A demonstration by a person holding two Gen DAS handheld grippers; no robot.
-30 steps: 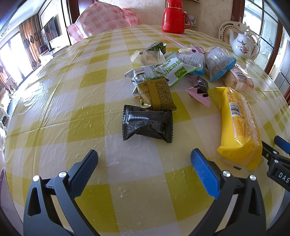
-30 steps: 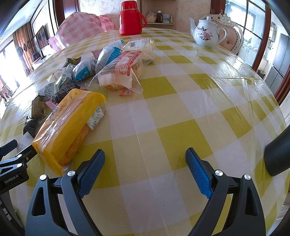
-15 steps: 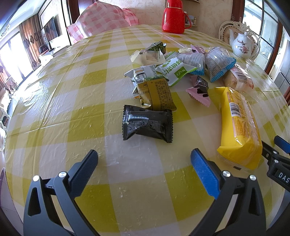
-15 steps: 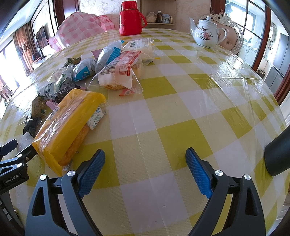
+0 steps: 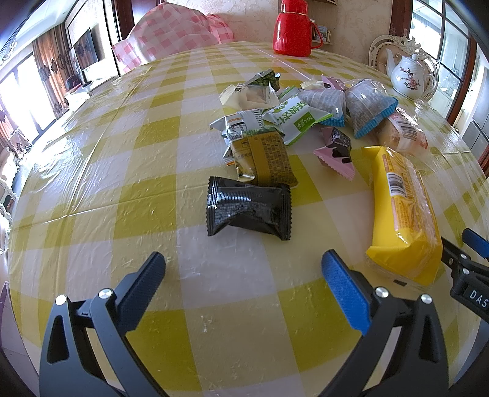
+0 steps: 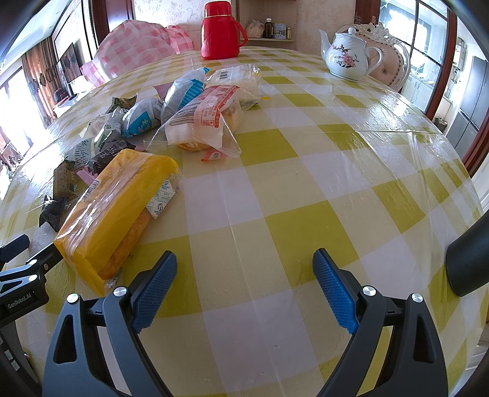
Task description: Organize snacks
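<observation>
A heap of snack packets lies on the yellow-checked table point(image 5: 91, 189). Nearest my left gripper point(image 5: 243, 267) is a black packet point(image 5: 249, 209), a short way beyond the open fingers. Behind it lie an olive packet point(image 5: 264, 157), a green-and-white packet point(image 5: 296, 117) and a pink-edged one point(image 5: 334, 152). A long yellow packet point(image 5: 400, 207) point(image 6: 116, 213) lies between the two grippers. My right gripper point(image 6: 244, 274) stands open over bare tablecloth, the yellow packet just left of its left finger. A red-and-clear bread bag point(image 6: 204, 119) and blue-edged packets point(image 6: 183, 94) lie farther back.
A red thermos point(image 5: 293, 27) point(image 6: 220, 29) stands at the far edge of the table. A white floral teapot point(image 6: 348, 56) point(image 5: 408, 76) sits at the far right. A pink checked cushion point(image 5: 171, 33) lies beyond the table. A dark rounded object point(image 6: 470, 262) intrudes at right.
</observation>
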